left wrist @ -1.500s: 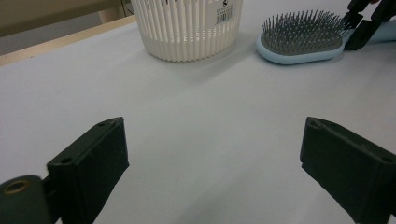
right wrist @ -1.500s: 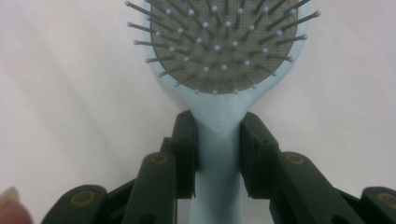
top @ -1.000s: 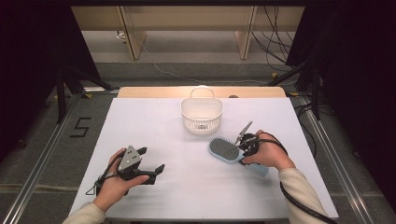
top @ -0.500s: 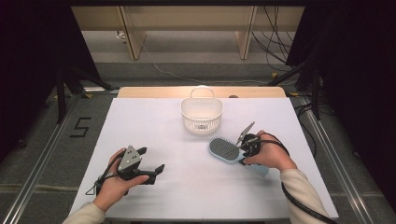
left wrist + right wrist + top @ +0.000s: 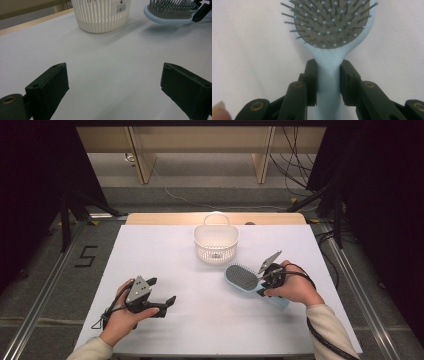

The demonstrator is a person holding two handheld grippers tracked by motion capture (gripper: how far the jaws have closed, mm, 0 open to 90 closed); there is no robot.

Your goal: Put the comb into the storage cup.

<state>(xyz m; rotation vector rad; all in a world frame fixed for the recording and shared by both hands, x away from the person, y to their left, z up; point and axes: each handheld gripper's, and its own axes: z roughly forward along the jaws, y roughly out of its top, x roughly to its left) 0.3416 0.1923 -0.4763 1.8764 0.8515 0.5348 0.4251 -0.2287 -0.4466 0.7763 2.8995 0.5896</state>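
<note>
White table (image 5: 165, 260) bears a basket (image 5: 216, 243); right hand-held gripper (image 5: 263, 281) clamps the brush (image 5: 242, 278) handle, left hand-held gripper (image 5: 162, 292) gapes wide, empty.

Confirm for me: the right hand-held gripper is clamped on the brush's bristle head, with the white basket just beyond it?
Not quite. The right hand-held gripper is clamped on the handle of the brush, just below the bristle head, as the right gripper view shows. The white basket does stand just beyond.
</note>
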